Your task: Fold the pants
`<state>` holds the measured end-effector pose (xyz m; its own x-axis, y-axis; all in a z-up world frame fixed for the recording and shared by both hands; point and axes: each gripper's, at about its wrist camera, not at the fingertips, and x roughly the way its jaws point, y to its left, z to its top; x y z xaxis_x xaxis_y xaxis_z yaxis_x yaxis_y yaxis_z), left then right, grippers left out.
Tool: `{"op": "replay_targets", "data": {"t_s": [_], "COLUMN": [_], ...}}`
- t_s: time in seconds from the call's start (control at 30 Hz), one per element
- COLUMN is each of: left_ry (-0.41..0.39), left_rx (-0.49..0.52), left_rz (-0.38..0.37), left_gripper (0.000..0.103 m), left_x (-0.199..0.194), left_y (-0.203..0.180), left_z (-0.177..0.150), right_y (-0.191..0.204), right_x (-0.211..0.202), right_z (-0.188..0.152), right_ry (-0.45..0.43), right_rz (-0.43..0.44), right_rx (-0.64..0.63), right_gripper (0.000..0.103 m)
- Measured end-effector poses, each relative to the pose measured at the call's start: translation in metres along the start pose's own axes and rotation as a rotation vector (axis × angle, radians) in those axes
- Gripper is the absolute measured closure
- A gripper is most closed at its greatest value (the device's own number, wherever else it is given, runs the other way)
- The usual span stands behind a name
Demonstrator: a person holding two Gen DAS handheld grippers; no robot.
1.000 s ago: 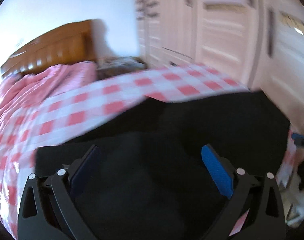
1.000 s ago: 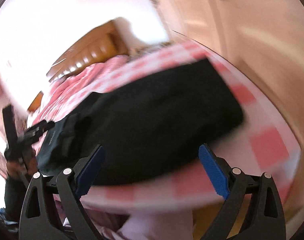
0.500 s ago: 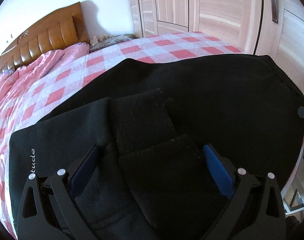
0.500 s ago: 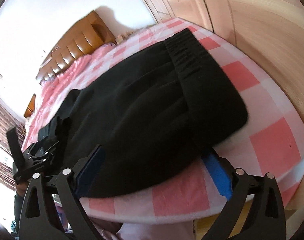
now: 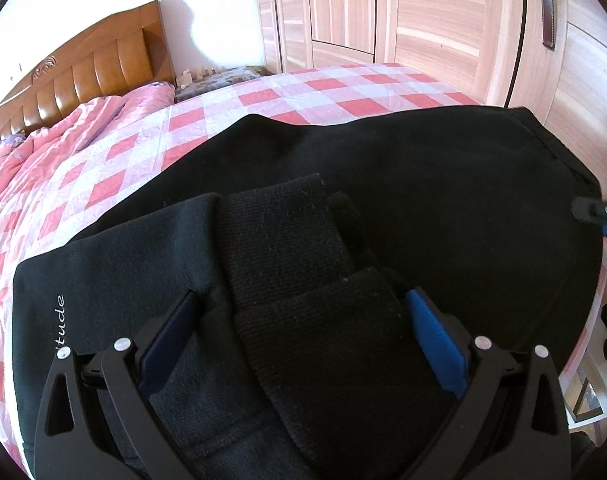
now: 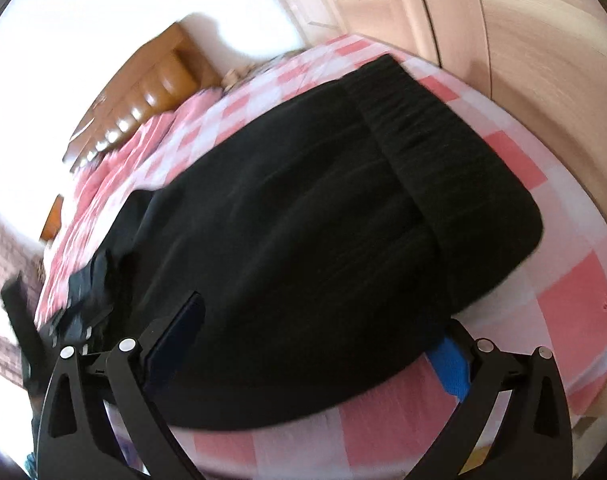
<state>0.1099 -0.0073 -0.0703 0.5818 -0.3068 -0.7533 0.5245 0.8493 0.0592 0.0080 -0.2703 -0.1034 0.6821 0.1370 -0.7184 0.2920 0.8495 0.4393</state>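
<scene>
Black pants [image 5: 443, 184] lie folded across the checked bed, their ribbed cuffs [image 5: 279, 240] stacked on top near me. My left gripper [image 5: 303, 296] hovers low over those cuffs, jaws wide open, with the cuffs between the blue pads. In the right wrist view the pants [image 6: 303, 208] show the elastic waistband [image 6: 435, 152] at the far right. My right gripper [image 6: 321, 320] straddles the near folded edge and its jaws are closing; fabric lies between them and the right pad sits under the edge. The left gripper [image 6: 75, 312] appears blurred at the pants' far end.
The pink-and-white checked sheet [image 5: 263, 100] covers the bed, with a rumpled pink quilt [image 5: 43, 148] by the wooden headboard [image 5: 83, 76]. Wardrobe doors [image 5: 423, 20] stand close along the far side. The bed's edge [image 6: 423, 440] runs just below my right gripper.
My left gripper sank toward the pants' cuffs, then held still. My right gripper came in closer to the pants' near edge, and the fabric now covers its right pad's tip.
</scene>
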Motion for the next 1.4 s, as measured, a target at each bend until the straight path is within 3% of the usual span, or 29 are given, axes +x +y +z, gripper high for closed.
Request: {"op": "replay_targets", "data": {"t_s": [0.03,0.1,0.17,0.33,0.47,0.6,0.7,0.77,0.87,0.93,1.1,1.27,1.33,1.37,1.4], "left_ry": [0.002,0.007,0.020,0.053,0.092,0.225,0.338,0.438,0.554,0.625,0.736,0.754,0.756,0.730,0.710], "left_rx": [0.001,0.001,0.003,-0.055,0.009,0.217,0.370,0.485,0.592,0.667,0.824,0.959,0.942,0.962,0.972], "left_rz": [-0.001,-0.002,0.000,-0.106,-0.241,-0.371,-0.394,-0.340,-0.288,-0.185,0.064,0.288,0.283,0.284,0.268], "left_gripper": [0.001,0.001,0.002,0.002,0.002,0.002,0.002,0.002,0.002,0.002,0.002,0.006,0.053,0.071,0.074], "left_x": [0.000,0.000,0.000,-0.019,-0.030,-0.022,-0.007,0.010,0.030,0.049,0.084,0.110,0.112,0.109,0.105], "left_y": [0.000,0.000,-0.001,-0.004,-0.048,-0.155,-0.227,-0.277,-0.318,-0.339,-0.353,-0.352,-0.346,-0.344,-0.342], "left_z": [0.000,0.000,0.002,0.035,0.102,0.176,0.205,0.213,0.206,0.199,0.174,0.154,0.153,0.153,0.155], "right_y": [0.003,0.001,-0.014,-0.005,0.014,0.024,0.033,0.036,0.043,0.049,0.063,0.071,0.072,0.070,0.068], "right_x": [0.001,-0.002,-0.005,-0.021,-0.029,-0.027,-0.025,-0.026,-0.023,-0.021,-0.021,-0.019,-0.020,-0.020,-0.020], "right_z": [-0.001,-0.007,-0.011,-0.020,-0.025,-0.027,-0.029,-0.030,-0.032,-0.032,-0.033,-0.034,-0.035,-0.034,-0.033], "right_ry": [-0.017,-0.061,-0.087,-0.229,-0.314,-0.348,-0.370,-0.381,-0.390,-0.398,-0.423,-0.433,-0.430,-0.422,-0.415], "right_rz": [-0.022,-0.055,0.063,0.050,-0.018,-0.093,-0.136,-0.163,-0.195,-0.216,-0.263,-0.273,-0.272,-0.260,-0.252], "right_rx": [-0.006,-0.009,0.058,-0.022,-0.138,-0.213,-0.251,-0.282,-0.321,-0.350,-0.431,-0.450,-0.452,-0.442,-0.428], "right_gripper": [0.017,0.055,0.069,0.074,0.075,0.075,0.075,0.075,0.075,0.075,0.075,0.075,0.075,0.073,0.069]}}
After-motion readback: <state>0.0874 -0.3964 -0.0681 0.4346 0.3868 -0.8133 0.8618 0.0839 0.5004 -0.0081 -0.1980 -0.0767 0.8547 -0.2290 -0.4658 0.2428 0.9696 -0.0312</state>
